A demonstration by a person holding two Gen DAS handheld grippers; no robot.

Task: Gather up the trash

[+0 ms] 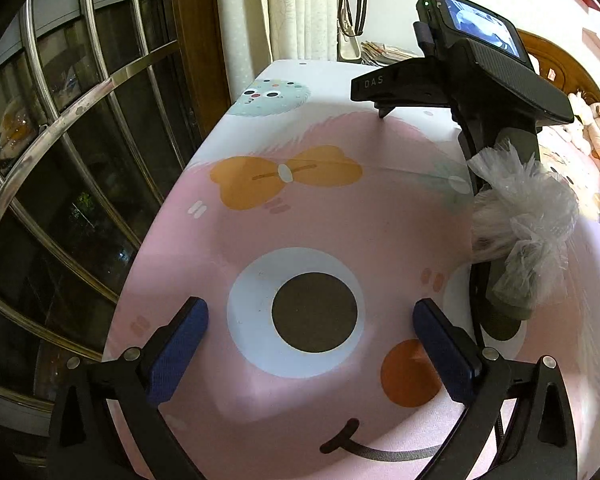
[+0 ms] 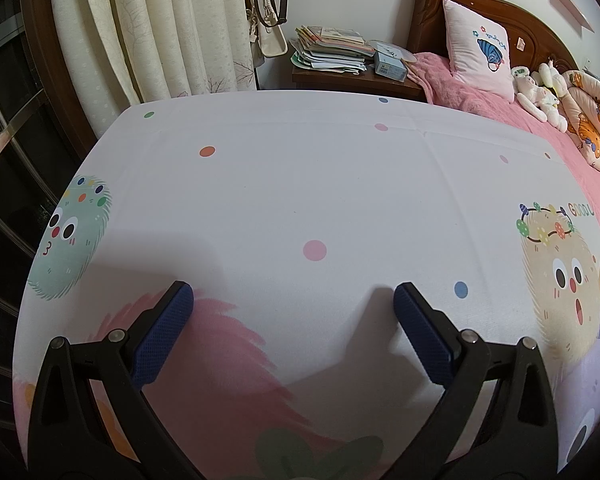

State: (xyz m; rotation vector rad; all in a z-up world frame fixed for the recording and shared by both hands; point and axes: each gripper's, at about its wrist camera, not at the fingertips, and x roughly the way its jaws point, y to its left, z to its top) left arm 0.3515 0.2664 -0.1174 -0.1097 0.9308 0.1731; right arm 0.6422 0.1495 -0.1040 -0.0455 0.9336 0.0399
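L gripper (image 1: 310, 340) & R gripper (image 2: 294, 332) jaws wide, empty. Crumpled clear plastic bag (image 1: 528, 220) by R handle, grip unclear; cartoon-print sheet (image 2: 300, 184) w/ no trash visible.

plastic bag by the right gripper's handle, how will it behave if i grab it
The plastic bag looks thin, crinkled and translucent, so it is probably very light and floppy, crushing between the fingers. Its glossy film may slip, so pinching a bunched fold seems safer.

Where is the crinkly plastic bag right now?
In the left wrist view, the crumpled clear plastic bag is at the right side, bunched against the handle of the right gripper, above the cartoon-printed bedsheet.
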